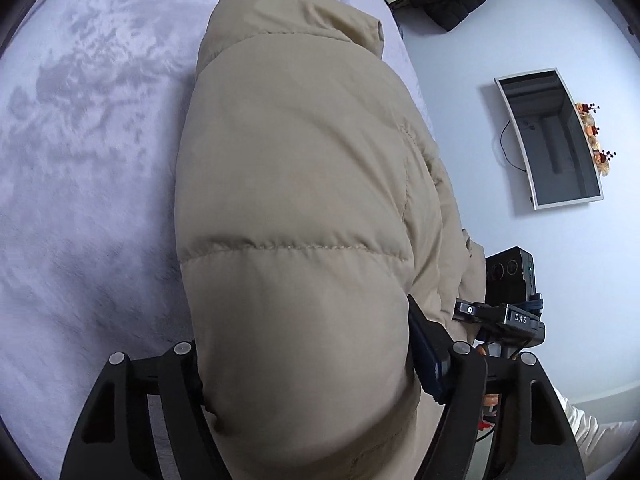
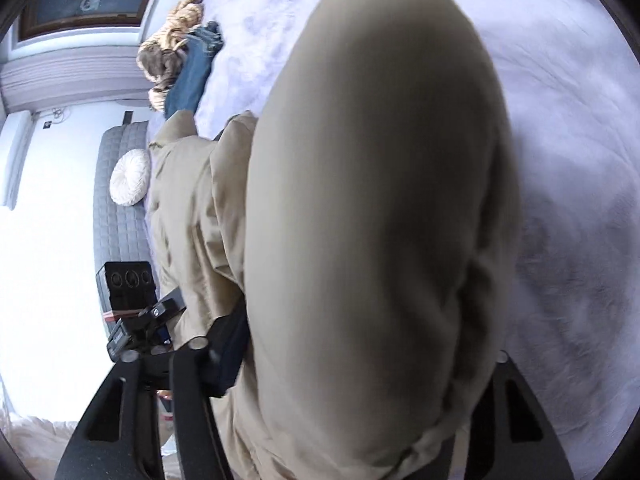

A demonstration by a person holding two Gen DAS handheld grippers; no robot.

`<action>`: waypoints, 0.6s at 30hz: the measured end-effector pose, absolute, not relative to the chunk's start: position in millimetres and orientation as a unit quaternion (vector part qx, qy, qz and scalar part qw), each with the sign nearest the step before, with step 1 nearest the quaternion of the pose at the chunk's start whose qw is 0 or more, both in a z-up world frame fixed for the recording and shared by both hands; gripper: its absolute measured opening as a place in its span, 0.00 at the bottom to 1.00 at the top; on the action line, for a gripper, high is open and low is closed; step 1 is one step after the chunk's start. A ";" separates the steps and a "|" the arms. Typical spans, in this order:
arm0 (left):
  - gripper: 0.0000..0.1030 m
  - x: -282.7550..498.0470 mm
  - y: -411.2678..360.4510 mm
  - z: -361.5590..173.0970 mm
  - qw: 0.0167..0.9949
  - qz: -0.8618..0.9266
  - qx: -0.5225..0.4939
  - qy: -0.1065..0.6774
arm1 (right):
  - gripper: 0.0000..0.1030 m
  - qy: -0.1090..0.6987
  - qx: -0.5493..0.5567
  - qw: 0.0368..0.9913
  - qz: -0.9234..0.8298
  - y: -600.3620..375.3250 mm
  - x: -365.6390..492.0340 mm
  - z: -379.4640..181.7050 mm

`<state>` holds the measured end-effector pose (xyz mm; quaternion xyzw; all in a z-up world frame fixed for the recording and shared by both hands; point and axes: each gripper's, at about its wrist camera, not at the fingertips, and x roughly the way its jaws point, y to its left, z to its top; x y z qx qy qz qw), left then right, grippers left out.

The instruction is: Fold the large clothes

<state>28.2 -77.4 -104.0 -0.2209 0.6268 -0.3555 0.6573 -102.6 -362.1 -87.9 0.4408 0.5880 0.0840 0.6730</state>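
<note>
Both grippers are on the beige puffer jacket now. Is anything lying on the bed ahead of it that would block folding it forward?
Nothing visible does. The puffer jacket fills both the left gripper and the right gripper, and the bedspread around it is bare. The jeans and other clothes lie at the bed's far edge, apart from the jacket.

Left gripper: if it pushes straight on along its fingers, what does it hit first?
The puffy beige quilted jacket: it already fills the gap of the left gripper, pads pressing its sides. Beyond it likely the pale lilac plush bed cover, though depth is unclear.
</note>
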 end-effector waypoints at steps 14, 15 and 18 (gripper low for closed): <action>0.74 145.4 64.5 -90.7 0.762 -0.237 -0.209 0.566 | 0.56 0.571 0.392 0.700 0.171 -205.6 69.6 -105.9; 0.74 149.7 69.3 -100.9 0.762 -0.224 -0.208 0.571 | 0.56 0.578 0.386 0.699 0.170 -198.3 76.9 -113.8; 0.78 155.2 81.1 -128.0 0.761 -0.204 -0.214 0.578 | 0.56 0.596 0.368 0.697 0.155 -182.8 90.4 -135.2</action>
